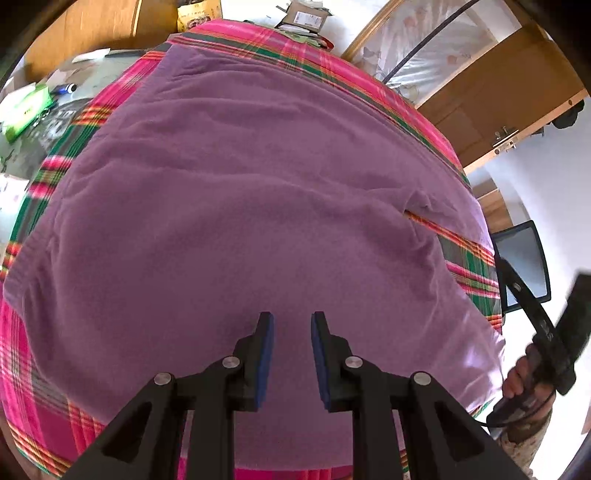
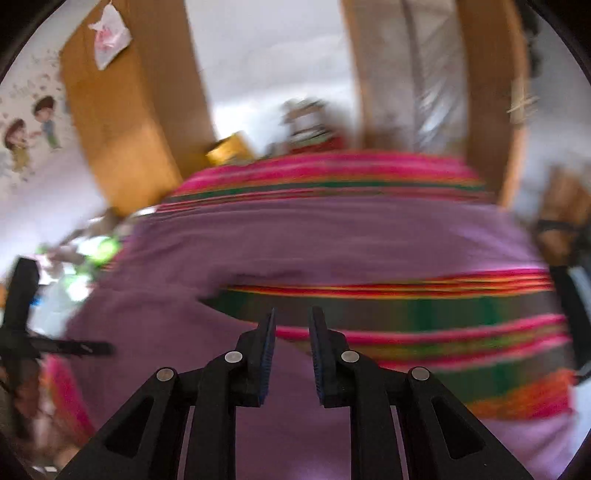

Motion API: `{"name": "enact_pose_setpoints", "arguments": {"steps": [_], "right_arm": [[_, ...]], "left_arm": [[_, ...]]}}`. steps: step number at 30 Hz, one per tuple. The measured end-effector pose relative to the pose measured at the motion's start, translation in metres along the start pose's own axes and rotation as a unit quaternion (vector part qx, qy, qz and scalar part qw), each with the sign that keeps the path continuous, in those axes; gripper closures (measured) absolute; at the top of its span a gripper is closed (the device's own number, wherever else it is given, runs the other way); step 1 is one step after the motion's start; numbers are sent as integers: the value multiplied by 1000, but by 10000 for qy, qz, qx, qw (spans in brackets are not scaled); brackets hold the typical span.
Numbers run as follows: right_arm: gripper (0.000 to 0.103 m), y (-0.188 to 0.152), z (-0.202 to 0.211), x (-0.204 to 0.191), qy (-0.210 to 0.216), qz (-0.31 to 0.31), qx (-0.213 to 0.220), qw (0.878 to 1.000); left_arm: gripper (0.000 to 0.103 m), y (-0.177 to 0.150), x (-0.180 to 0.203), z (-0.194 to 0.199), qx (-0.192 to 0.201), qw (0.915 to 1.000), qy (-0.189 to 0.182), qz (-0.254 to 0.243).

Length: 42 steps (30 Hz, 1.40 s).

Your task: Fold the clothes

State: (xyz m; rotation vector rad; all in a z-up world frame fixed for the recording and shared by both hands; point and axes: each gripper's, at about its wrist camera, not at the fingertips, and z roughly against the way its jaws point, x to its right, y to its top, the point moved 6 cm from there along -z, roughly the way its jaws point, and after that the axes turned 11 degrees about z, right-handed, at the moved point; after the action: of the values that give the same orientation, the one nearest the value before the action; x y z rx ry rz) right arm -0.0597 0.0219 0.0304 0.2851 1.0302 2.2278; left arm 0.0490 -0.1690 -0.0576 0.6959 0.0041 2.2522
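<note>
A purple fleece garment (image 1: 236, 206) lies spread flat over a pink, green and orange plaid cloth (image 1: 469, 262) that covers the table. My left gripper (image 1: 292, 321) hovers open above the garment's near part, nothing between its blue pads. At the right edge of the left wrist view a hand (image 1: 517, 376) holds the other black tool beside the garment's sleeve. The right wrist view is blurred by motion. It shows the purple garment (image 2: 332, 236) and my right gripper (image 2: 292, 317) open above the edge where purple meets plaid cloth (image 2: 443, 306). The left tool (image 2: 22, 317) shows at its far left.
Left of the cloth the table holds a green box (image 1: 26, 110), papers and a pen. Cardboard boxes (image 1: 303, 16) stand at the far end. A wooden door (image 1: 491, 92) and a dark chair back (image 1: 524, 262) are on the right. A wooden cabinet (image 2: 122, 122) stands behind.
</note>
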Motion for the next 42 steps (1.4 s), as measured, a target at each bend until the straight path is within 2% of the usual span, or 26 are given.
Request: {"name": "enact_pose_setpoints", "arguments": {"steps": [3,7,12,13,14,22,24,27,31,34,39,42], "right_arm": [[83,14,-33,-24,359,196,-162,9990],[83,17,-60,-65,1158,528,-314,9914],[81,3,-85,-74,1012,646,-781,9897],[85,0,-86,-72,1015,607,-856,9893],[96,-4,-87,-69,1018,567,-930,9888],[100,-24,-75,-64,1124,386,-1162,9861],[103,-25,-75,-60,1019,387,-1220,9865],[98,-21,-72,-59,1024,395,-1214,9865],[94,-11,-88,-53,1131,92,-1206,9862],[78,-4,-101,-49,1210,-135,-1199,9853],[77,9,-122,-42,1340,-501,-1177,9827],[75,14,-123,-46,1443,-428,-1093,9826]], "left_arm": [[82,6,4,-4,24,10000,54,-11],[82,9,11,-16,-146,9999,28,-47],[82,14,19,-22,-196,9997,-41,-104],[82,15,19,-23,-208,9997,-40,-96],[82,16,20,-24,-213,9997,-44,-97],[82,20,23,-27,-229,9996,-80,-124],[82,21,23,-28,-234,9996,-88,-128],[82,21,24,-28,-244,9996,-88,-137],[81,21,25,-26,-232,9996,-79,-111],[81,20,25,-26,-243,9996,-62,-124],[81,21,24,-26,-287,9995,-72,-124],[81,22,25,-27,-308,9994,-88,-118]]}}
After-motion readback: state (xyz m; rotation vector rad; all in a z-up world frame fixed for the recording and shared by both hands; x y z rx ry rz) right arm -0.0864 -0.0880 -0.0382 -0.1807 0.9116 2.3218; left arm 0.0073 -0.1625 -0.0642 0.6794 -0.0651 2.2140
